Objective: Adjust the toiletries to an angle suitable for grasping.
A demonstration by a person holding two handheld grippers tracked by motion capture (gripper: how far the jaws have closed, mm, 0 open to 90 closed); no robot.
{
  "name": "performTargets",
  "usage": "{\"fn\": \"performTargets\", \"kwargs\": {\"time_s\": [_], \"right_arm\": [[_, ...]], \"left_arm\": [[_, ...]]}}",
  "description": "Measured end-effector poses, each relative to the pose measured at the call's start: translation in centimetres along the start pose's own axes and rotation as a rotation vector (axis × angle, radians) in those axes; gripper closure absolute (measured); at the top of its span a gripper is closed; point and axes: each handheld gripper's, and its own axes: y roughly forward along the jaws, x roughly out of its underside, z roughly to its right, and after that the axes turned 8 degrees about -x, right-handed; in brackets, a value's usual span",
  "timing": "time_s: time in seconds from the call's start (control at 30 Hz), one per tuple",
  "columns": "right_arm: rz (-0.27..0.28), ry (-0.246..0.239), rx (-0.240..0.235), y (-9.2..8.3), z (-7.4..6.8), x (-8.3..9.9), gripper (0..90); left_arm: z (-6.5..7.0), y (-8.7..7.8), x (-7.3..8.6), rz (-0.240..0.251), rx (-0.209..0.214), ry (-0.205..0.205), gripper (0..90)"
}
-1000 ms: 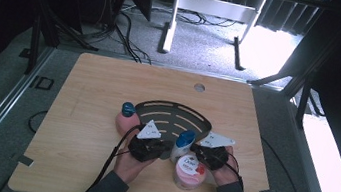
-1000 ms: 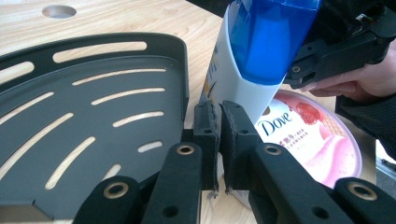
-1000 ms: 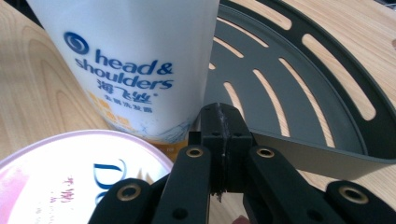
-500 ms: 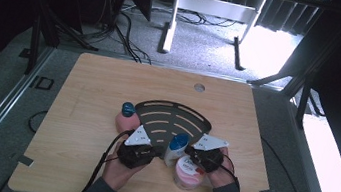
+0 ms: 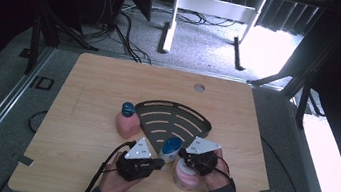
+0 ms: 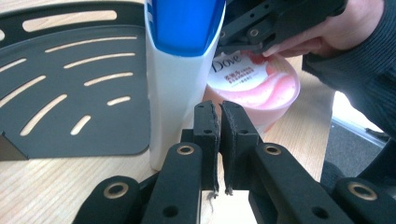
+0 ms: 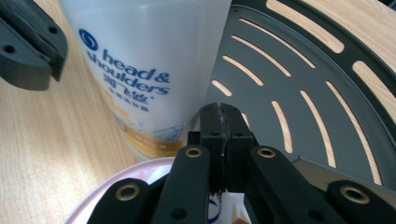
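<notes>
A white shampoo bottle (image 5: 170,149) with a blue cap stands upright at the near tip of the black slotted tray (image 5: 156,111). My left gripper (image 5: 158,163) comes at it from the left with its jaws shut and nothing between them; its fingertips (image 6: 208,122) sit right beside the bottle (image 6: 175,88). From the right, my right gripper (image 5: 182,154) points at the bottle (image 7: 140,70), jaws shut and bare (image 7: 223,122). It hovers over a pink Dove jar (image 5: 186,178), whose lid (image 6: 254,84) lies behind the bottle. I cannot tell whether either gripper touches the bottle.
A pink bottle (image 5: 127,121) with a blue cap stands just left of the tray. The wooden table (image 5: 90,79) has a small hole (image 5: 199,87) near its far edge. Cables trail from the left gripper toward the near edge. The tray (image 7: 303,93) spreads away beyond the bottle.
Both hands drew back toward the near edge and a little left. The shampoo bottle between them shifted the same way, to the tray's near tip. The Dove jar stayed put.
</notes>
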Motion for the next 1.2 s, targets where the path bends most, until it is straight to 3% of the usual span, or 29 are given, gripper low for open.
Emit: {"fn": "performTargets", "kwargs": {"time_s": [0.27,0.43,0.7,0.77,1.1,1.2], "right_arm": [[-0.026,-0.036,-0.016,0.2,-1.0,-0.5,89.3],[-0.032,-0.062,-0.043,0.6,-1.7,-1.0,89.3],[-0.057,-0.112,-0.073,1.6,-2.9,-1.5,89.2],[-0.057,-0.116,-0.075,1.7,-3.1,-1.6,89.1],[-0.033,-0.086,-0.037,0.2,-2.2,-1.1,88.4],[-0.015,-0.050,-0.011,-0.8,-1.4,-0.5,87.2]], "left_arm": [[-0.2,-0.5,0.4,-0.003,-0.021,-0.005,85.1],[-0.9,-0.9,1.0,-0.012,-0.058,-0.014,85.1],[-2.4,-1.0,2.0,-0.041,-0.124,-0.073,85.1],[-2.4,-1.0,2.1,-0.039,-0.119,-0.080,85.1],[0.2,0.0,1.0,-0.031,-0.042,0.011,88.0],[0.7,0.7,0.6,-0.034,-0.041,0.033,89.5]]}}
